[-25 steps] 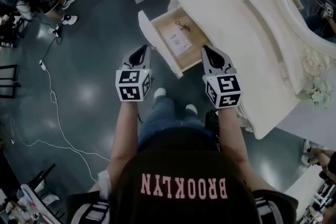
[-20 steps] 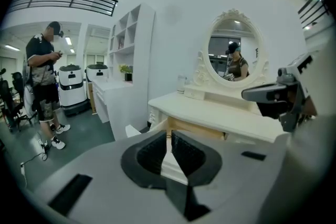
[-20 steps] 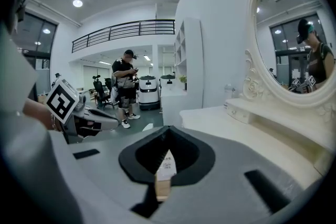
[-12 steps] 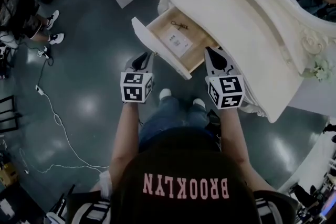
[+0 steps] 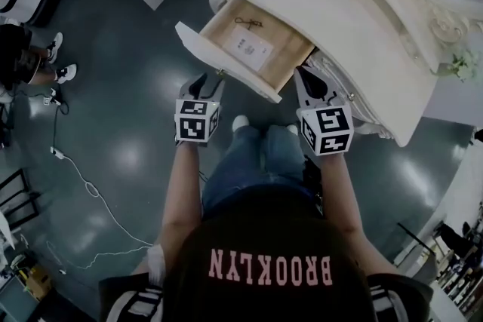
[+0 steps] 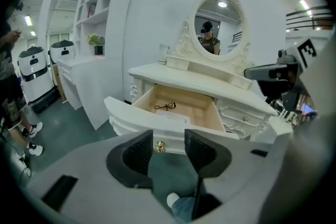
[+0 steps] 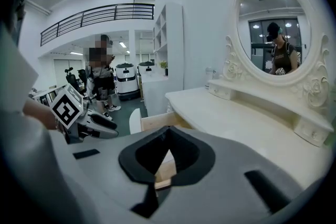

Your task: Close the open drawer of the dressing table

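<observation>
Nothing of the closing is done yet. On the left, the left gripper (image 5: 202,83) hangs just near of the drawer front. Its fingers (image 6: 137,152) have just been spreading apart with nothing between them, and the one gold knob (image 6: 159,147) shows beyond the gap. The single open drawer (image 5: 226,65) stands far out of the counter (image 5: 339,19), holding one dark small item (image 5: 247,23) and one white card (image 5: 250,50). By its right corner, the right gripper (image 5: 304,78) has its fingers closed, empty. The whole push remains.
</observation>
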Tool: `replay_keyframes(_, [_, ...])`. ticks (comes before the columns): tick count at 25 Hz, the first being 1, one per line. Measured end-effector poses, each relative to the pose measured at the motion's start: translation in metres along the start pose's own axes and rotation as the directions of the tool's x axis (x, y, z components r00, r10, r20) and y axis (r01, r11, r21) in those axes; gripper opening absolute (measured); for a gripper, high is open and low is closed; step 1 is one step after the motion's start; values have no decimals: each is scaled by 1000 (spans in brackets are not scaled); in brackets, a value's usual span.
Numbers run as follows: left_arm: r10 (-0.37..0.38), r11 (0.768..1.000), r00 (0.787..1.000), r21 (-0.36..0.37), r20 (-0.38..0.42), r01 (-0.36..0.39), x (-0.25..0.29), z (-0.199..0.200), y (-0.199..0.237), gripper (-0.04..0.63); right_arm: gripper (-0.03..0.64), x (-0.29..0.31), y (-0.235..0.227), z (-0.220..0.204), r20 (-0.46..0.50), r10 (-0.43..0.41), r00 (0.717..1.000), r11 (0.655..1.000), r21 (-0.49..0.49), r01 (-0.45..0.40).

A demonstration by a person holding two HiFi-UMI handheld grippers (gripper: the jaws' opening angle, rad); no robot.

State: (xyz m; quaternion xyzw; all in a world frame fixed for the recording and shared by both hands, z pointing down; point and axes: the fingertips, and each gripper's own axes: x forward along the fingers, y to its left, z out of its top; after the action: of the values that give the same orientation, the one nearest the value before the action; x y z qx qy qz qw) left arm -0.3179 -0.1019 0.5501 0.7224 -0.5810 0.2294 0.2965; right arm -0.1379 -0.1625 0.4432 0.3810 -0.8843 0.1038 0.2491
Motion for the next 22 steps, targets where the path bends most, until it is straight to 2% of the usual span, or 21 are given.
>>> replay_keyframes(4, [-38,998,998,41,-45,40,15,-13,-1,184,-9,-2,1,-6,2,-28,1000,1000,-9,28])
replay_keyframes(10, [-27,994,992,98,-126,40,33,-36,7,184,-8,4,-3,-22,-21,-26,999,1000,1,26])
replay_keyframes(14, [-19,995,990,98,-143,33,44,-46,10,184,-8,14,-8,-35,-42,-18,999,999,48,20])
replay_keyframes(19, [27,990,989,142,-148,-5,68,-55,19,183,-8,19,-17,-48,-55,-24,998,996,82,29])
replay_keyframes(22, [22,986,986,165,-163,5,78,-58,20,183,-9,18,-19,-61,-69,-32,997,995,92,39])
